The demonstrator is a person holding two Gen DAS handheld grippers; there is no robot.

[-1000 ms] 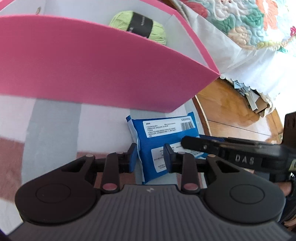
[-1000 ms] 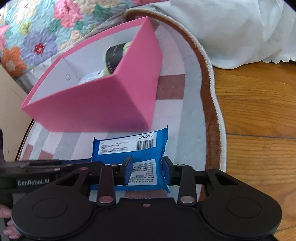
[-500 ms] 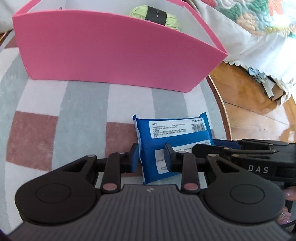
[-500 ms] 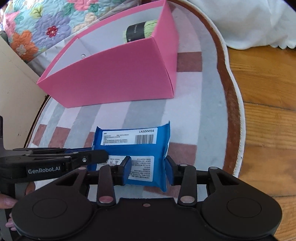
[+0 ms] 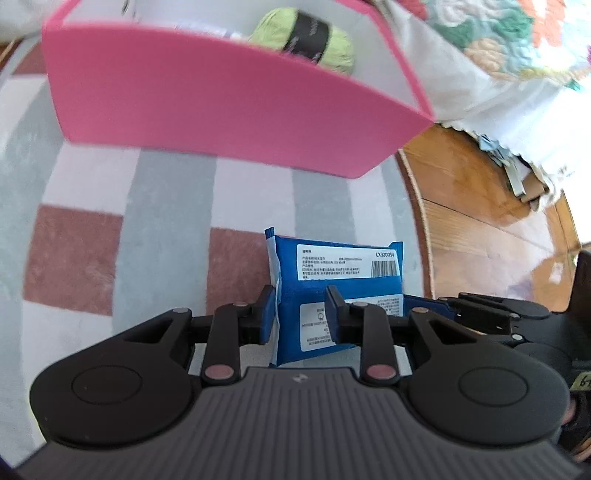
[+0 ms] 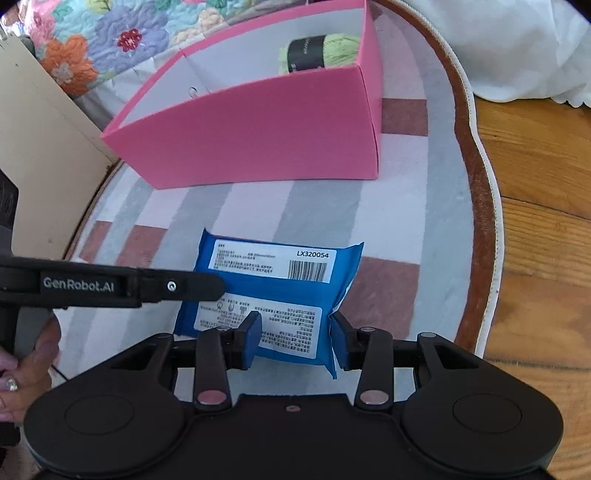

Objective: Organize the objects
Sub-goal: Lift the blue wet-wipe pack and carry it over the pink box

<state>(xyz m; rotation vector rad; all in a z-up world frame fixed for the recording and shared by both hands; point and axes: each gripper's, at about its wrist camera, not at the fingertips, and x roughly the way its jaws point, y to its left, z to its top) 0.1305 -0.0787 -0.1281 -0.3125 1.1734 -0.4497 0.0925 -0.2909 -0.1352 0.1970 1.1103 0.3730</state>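
Observation:
A blue wipes pack (image 5: 343,291) with white labels is held between both grippers, over a striped rug. My left gripper (image 5: 301,314) is shut on the pack's left end; my right gripper (image 6: 295,339) is shut on its right end (image 6: 273,288). The left gripper's arm (image 6: 110,284) crosses the right wrist view. A pink box (image 5: 229,107) stands behind the pack, open at the top, with a green yarn ball (image 5: 306,33) inside. The box (image 6: 258,133) and the yarn (image 6: 321,51) also show in the right wrist view.
The striped grey, white and brown rug (image 6: 424,221) has a brown rim; wooden floor (image 6: 546,240) lies to its right. A floral quilt (image 6: 92,40) and white cloth (image 6: 498,48) lie behind the box. A beige panel (image 6: 40,155) stands at left.
Both grippers have drawn back from the pink box with the blue pack held between them. The box now stands farther off, with more rug showing in front.

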